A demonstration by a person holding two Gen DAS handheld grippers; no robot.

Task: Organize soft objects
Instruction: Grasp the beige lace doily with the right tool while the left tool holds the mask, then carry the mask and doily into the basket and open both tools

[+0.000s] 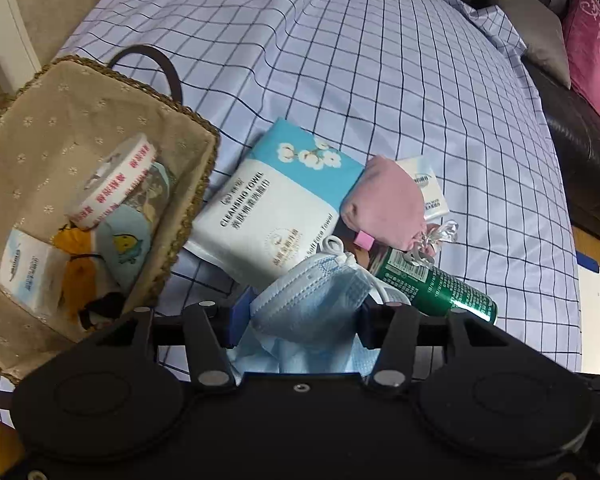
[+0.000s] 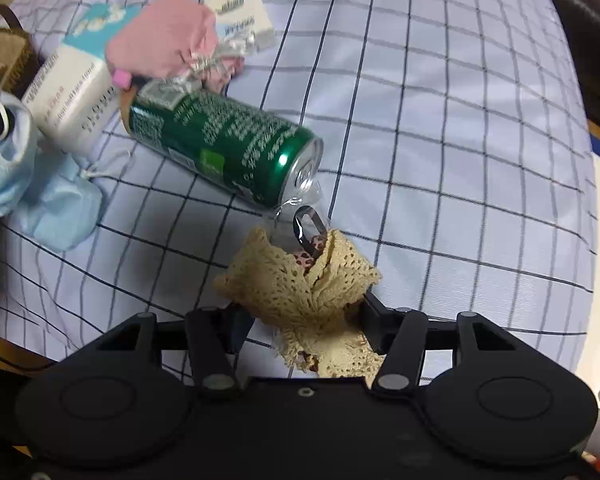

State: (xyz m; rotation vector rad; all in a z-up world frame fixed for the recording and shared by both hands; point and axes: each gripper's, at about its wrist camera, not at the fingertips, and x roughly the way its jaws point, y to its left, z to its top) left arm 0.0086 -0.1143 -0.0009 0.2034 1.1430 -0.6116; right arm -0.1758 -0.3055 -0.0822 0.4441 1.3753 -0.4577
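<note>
Left wrist view: your left tongs (image 1: 300, 320) are clamped on the blue face mask (image 1: 308, 304); the basket (image 1: 196, 184) sits up-left of them, so swing over its opening before letting go. Right wrist view: your right tongs (image 2: 300, 320) pinch the beige lace bundle (image 2: 304, 292), with the green can (image 2: 220, 144) ahead-left; lift clear of that.

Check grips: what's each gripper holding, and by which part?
Left gripper: blue face mask, pinched across its bunched middle. Right gripper: beige lace item, pinched at its gathered middle.

Right tool (image 2: 302, 320) clamped on beige lace cloth (image 2: 300, 284), beside green can (image 2: 224, 144).
</note>
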